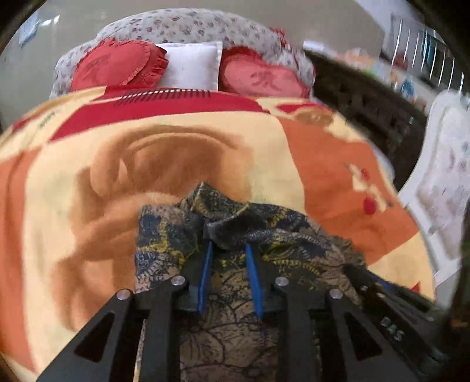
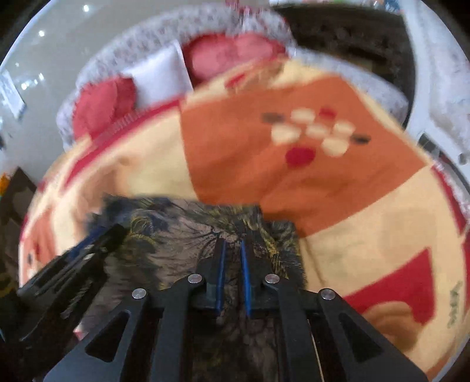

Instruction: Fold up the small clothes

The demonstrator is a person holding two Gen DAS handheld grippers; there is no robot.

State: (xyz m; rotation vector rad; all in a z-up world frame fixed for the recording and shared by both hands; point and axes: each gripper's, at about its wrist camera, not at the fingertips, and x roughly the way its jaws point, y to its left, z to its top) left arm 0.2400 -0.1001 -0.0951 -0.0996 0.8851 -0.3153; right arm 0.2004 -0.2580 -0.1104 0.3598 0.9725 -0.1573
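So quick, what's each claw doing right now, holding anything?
Left claw: slightly open over the patterned cloth, gripping nothing.
Right claw: narrowly open over the same cloth; grip cannot be told.

From my remote station I list: one blanket (image 1: 164,164), cream and orange with red bands and a large brown motif, spread across the bed; two red heart-shaped cushions, left (image 1: 117,63) and right (image 1: 261,75), ruffled at the edge; one white pillow (image 1: 192,64) standing between them, touching both; one floral-print bolster (image 1: 188,26) behind all three; dark carved furniture (image 1: 361,108) to the right.
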